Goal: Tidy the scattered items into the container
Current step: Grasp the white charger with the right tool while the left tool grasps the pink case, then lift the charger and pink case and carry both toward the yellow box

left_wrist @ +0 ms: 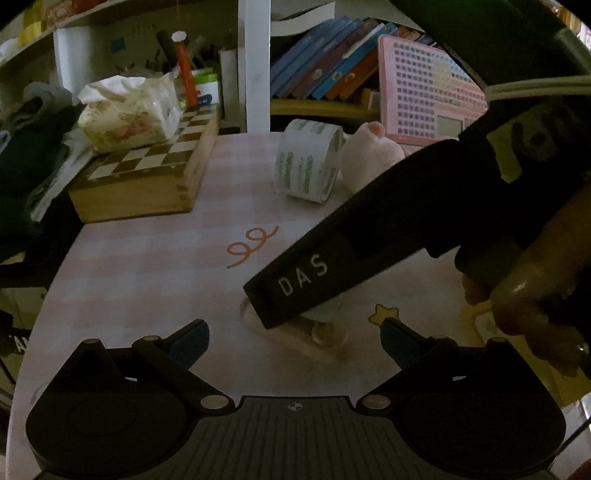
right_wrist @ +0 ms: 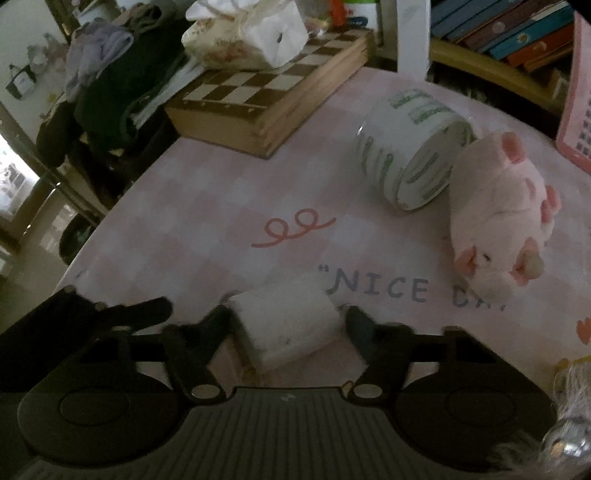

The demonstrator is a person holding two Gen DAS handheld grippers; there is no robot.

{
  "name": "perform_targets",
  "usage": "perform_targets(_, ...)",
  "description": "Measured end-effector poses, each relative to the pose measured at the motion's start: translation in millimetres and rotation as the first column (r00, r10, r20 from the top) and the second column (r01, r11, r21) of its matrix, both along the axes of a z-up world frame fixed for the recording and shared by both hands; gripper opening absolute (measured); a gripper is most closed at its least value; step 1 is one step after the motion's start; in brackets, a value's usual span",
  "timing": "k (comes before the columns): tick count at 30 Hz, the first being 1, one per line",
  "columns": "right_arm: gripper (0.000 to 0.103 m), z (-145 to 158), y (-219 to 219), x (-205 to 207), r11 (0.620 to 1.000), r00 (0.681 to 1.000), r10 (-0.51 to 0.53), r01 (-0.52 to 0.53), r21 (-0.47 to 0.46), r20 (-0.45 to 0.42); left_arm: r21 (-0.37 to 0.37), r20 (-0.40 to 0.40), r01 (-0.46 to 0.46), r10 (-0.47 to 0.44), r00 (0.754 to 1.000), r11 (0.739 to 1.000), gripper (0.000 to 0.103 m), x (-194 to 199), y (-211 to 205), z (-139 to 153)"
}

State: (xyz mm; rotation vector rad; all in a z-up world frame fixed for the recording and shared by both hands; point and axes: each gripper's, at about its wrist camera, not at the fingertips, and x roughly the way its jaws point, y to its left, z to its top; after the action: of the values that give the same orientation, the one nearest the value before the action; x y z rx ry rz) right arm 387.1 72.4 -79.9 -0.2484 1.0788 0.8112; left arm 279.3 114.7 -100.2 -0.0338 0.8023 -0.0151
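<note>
In the right wrist view my right gripper (right_wrist: 288,325) has its fingers on both sides of a small white roll (right_wrist: 288,328) that lies on the pink tablecloth (right_wrist: 207,206). A large tape roll (right_wrist: 410,155) with green print and a pink plush pig (right_wrist: 498,218) lie further right. In the left wrist view my left gripper (left_wrist: 295,338) is open and empty, low over the cloth. The right gripper's black body (left_wrist: 388,229) crosses that view and covers most of the small roll (left_wrist: 321,325). The tape roll (left_wrist: 310,162) and plush pig (left_wrist: 369,155) lie behind it.
A wooden chessboard box (right_wrist: 266,96) with a tissue pack (right_wrist: 247,33) on it sits at the back left. Dark clothes (right_wrist: 110,85) hang at the left table edge. Books (left_wrist: 332,62) and a pink toy board (left_wrist: 428,88) stand on the shelf behind.
</note>
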Motion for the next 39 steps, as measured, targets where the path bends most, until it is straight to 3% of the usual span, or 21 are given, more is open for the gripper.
perform_targets(2, 0.054, 2, -3, 2, 1.0, 1.0, -0.004, 0.004, 0.006, 0.008, 0.001, -0.003, -0.001, 0.001, 1.0, 1.0, 0.1, 3, -2, -1)
perform_targets(13, 0.054, 18, -38, 16, 0.994, 0.993, -0.108, 0.107, 0.015, 0.049, -0.001, -0.029, -0.029, 0.029, 0.999, 1.0, 0.082, 17, -6, -11)
perform_targets(15, 0.054, 21, -43, 16, 0.993, 0.992, -0.121, 0.119, 0.025, 0.047, 0.015, -0.019, -0.046, 0.046, 0.999, 0.999, 0.068, 17, -5, -11)
perform_targets(17, 0.054, 23, -47, 14, 0.991, 0.99, -0.133, 0.131, 0.036, 0.042, 0.024, -0.016, -0.053, 0.054, 0.998, 0.998, 0.04, 18, -3, -8)
perform_targets(19, 0.054, 25, -51, 11, 0.99, 0.99, -0.139, 0.137, 0.045, 0.034, 0.006, -0.033, -0.055, 0.055, 0.998, 0.998, 0.03, 17, 3, -5)
perform_targets(27, 0.054, 23, -56, -1, 0.99, 0.99, -0.14, 0.139, 0.037, 0.018, 0.017, -0.062, -0.023, 0.024, 0.998, 1.0, 0.032, 7, 4, -3)
perform_targets(34, 0.054, 22, -59, -8, 0.988, 0.989, -0.15, 0.149, 0.035, 0.02, 0.018, -0.081, -0.04, 0.042, 0.996, 0.999, 0.054, -6, -1, -3)
perform_targets(36, 0.054, 22, -60, -9, 0.988, 0.988, -0.152, 0.152, 0.036, 0.018, 0.041, -0.078, -0.023, 0.026, 0.997, 0.999, 0.05, -9, -5, -4)
perform_targets(38, 0.054, 23, -62, -12, 0.987, 0.988, -0.156, 0.156, 0.037, 0.015, 0.046, -0.066, 0.022, -0.019, 0.998, 0.999, 0.023, -11, -6, -3)
perform_targets(39, 0.054, 23, -63, -13, 0.987, 0.987, -0.158, 0.157, 0.037, 0.014, 0.037, -0.071, 0.048, -0.045, 0.996, 0.998, 0.023, -11, -6, -1)
